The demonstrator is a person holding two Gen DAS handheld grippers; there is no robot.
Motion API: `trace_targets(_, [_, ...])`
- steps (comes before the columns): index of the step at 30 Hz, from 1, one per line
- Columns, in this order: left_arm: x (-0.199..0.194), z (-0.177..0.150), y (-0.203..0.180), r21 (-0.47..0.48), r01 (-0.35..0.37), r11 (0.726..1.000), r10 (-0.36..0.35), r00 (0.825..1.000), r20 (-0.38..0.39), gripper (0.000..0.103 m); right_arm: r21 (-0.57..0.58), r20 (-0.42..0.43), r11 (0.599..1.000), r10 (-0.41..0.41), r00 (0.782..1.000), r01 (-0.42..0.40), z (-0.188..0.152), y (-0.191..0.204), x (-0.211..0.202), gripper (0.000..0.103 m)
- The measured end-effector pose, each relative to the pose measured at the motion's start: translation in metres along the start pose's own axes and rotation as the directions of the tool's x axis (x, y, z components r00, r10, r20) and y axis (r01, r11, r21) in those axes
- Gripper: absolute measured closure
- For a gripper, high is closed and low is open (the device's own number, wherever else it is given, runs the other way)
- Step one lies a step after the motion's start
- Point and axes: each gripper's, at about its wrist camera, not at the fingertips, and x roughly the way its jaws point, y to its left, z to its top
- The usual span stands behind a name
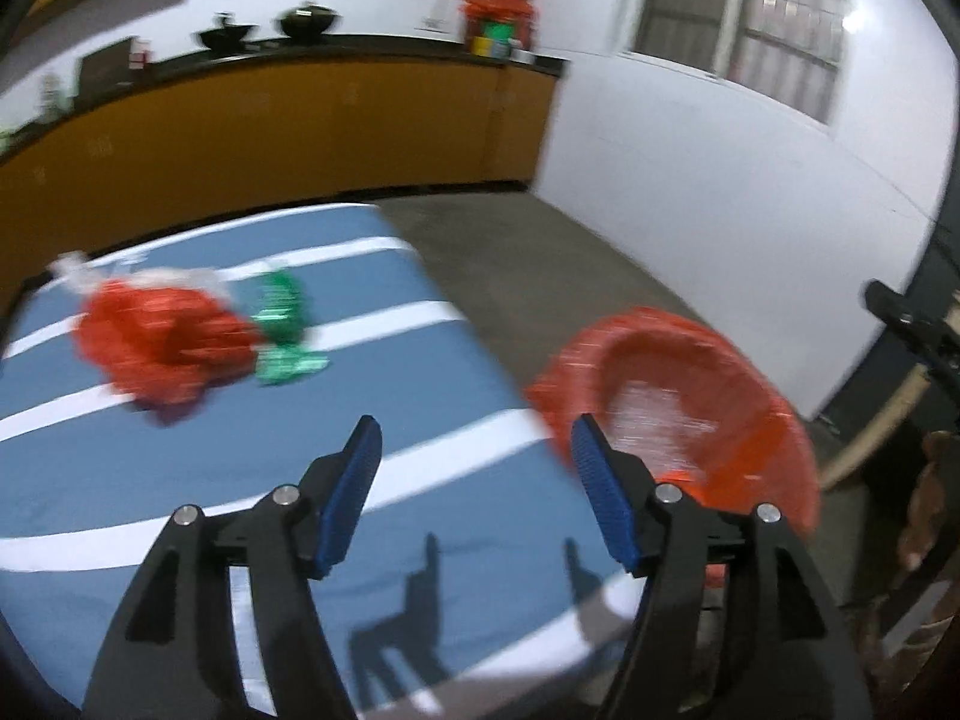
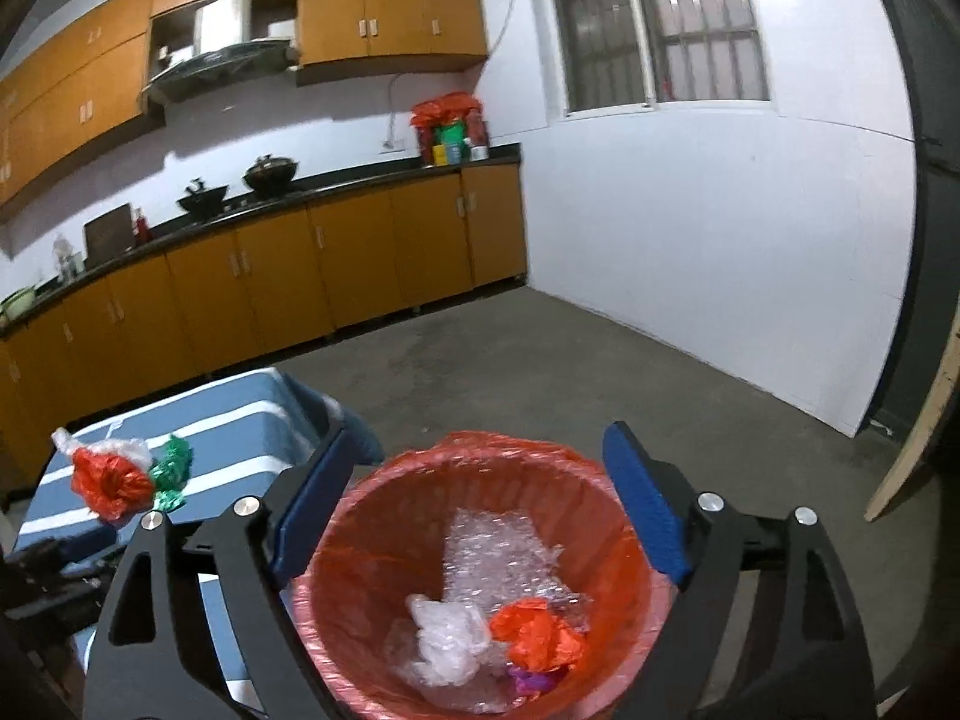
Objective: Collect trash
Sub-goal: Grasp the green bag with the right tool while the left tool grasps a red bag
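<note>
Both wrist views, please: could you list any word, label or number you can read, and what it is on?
None can be read.
Green and yellow containers on the black kitchen counter: any labels too small.
Crumpled green foil wrapper on the blue striped tablecloth: no readable print.

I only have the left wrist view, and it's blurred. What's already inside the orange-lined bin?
Observer: The right wrist view looks straight into the bin: bubble wrap, a crumpled white plastic bag, a crumpled orange bag and something small and purple.
Operator: Is the right tool holding anything?
Observer: No. The right tool stands open above the bin, nothing between its pads.
Operator: What's left on the striped table?
Observer: A red plastic wad with clear plastic behind it, and green foil wrappers touching its right side.
</note>
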Motion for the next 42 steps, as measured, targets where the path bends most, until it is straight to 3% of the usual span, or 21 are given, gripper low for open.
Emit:
trace_targets(3, [-0.016,-0.004,0.043,-0.044,-0.109,0.993,0.110,0.994,0.024,0.033,-0.044,-0.016,0.999,0.016,1.000,-0.017,0.001,0.022,0.006,0.018])
trace_targets(8, [-0.043,-0.012,0.114,-0.135,-0.266,0.954,0.273,0.961,0.034,0.030,-0.071,-0.066,0.987,0.136,0.988,-0.141,0.001,0.069,0.021,0.018])
trace_targets(13, [-0.068,-0.018,0.170,-0.224,-0.363,0.905,0.381,0.924,0.042,0.030,-0.094,-0.120,0.963,0.241,0.963,-0.253,0.002,0.121,0.042,0.018])
trace_targets(18, [-0.085,-0.024,0.202,-0.272,-0.412,0.869,0.444,0.894,0.065,0.030,-0.147,-0.197,0.933,0.299,0.934,-0.330,-0.004,0.184,0.070,0.018])
trace_targets(28, [-0.086,-0.009,0.237,-0.336,-0.391,0.857,0.440,0.894,0.082,0.030,-0.188,-0.313,0.902,0.320,0.894,-0.388,-0.023,0.275,0.141,0.043])
trace_targets(33, [-0.077,-0.004,0.244,-0.331,-0.384,0.862,0.431,0.898,0.081,0.030,-0.165,-0.378,0.907,0.305,0.874,-0.388,-0.039,0.294,0.175,0.052])
trace_targets(38, [-0.064,-0.004,0.244,-0.318,-0.376,0.871,0.416,0.907,0.068,0.030,-0.176,-0.421,0.899,0.299,0.856,-0.400,-0.050,0.305,0.189,0.054])
trace_targets(42, [-0.054,-0.003,0.244,-0.317,-0.360,0.878,0.398,0.915,0.062,0.030,-0.207,-0.461,0.890,0.277,0.843,-0.405,-0.059,0.312,0.199,0.065])
